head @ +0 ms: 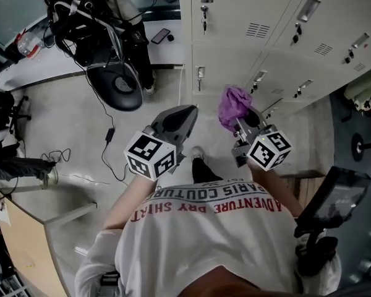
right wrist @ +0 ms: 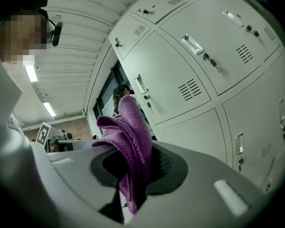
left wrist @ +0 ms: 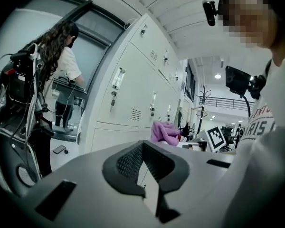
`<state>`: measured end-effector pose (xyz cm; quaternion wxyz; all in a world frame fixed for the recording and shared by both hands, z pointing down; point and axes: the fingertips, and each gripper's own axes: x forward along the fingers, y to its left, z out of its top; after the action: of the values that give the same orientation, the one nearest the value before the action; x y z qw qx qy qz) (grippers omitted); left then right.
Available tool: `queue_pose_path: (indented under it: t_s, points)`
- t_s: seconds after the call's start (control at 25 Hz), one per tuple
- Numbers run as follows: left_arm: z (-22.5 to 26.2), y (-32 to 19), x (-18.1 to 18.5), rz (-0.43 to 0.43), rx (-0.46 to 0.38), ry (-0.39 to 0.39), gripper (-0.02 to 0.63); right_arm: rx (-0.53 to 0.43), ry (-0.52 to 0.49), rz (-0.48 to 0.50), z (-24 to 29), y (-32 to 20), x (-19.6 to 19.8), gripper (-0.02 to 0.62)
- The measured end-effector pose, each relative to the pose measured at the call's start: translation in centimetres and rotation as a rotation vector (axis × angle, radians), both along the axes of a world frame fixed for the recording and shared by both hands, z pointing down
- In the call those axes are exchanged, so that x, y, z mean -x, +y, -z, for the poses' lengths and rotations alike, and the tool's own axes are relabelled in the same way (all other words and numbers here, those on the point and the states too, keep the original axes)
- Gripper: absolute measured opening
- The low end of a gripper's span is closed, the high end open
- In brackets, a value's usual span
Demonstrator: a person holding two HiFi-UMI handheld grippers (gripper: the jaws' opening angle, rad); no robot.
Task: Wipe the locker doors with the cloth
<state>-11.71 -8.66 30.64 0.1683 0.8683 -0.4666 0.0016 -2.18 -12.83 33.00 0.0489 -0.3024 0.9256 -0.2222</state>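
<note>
Cloth [head: 234, 106], purple, is bunched and pinched between the jaws of my right gripper [head: 246, 126], held up near the locker doors [head: 235, 60]. My left gripper [head: 178, 124] sits alongside, jaws pressed together on nothing.

R gripper [right wrist: 133, 175] clamped on purple cloth [right wrist: 130, 132], grey locker doors [right wrist: 180, 80] behind

A: What stands between the cloth [head: 234, 107] and the locker doors [head: 284, 36]?
B: Nothing. Only handles [head: 308, 8] and hanging keys [head: 203, 20] jut from the doors.
A: And to the left?
B: A chair base [head: 120, 86] and loose cables [head: 109, 135] clutter the floor [head: 68, 116]. On the right, a black screen [head: 335, 197] hems in that side.
</note>
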Motion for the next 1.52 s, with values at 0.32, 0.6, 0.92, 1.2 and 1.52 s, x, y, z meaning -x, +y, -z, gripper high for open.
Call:
queue_pose_path:
  t_s: [0.32, 0.6, 0.92, 1.2, 1.52]
  points:
    - [-1.7, -4.4, 3.7, 0.055, 0.025, 0.011, 0.003, -0.034, -0.003, -0.036, -1.5, -7.3, 3.5, 0.074]
    - [-3.6, -6.7, 5.5, 0.067, 0.062, 0.025, 0.002, -0.163, 0.069, 0.009, -3.1, -11.3, 9.1, 0.074]
    - [-5.3, -8.4, 7.0, 0.082, 0.100, 0.002, 0.002, -0.191, 0.135, -0.009, -6.5, -16.3, 13.4, 0.074]
    - [-7.2, -8.7, 7.4, 0.106, 0.149, -0.001, 0.003, -0.150, 0.179, -0.048, -9.1, -19.5, 14.8, 0.074]
    - [-9.2, -8.7, 7.5, 0.113, 0.188, 0.003, 0.002, -0.158, 0.179, -0.061, -10.1, -20.7, 15.0, 0.074]
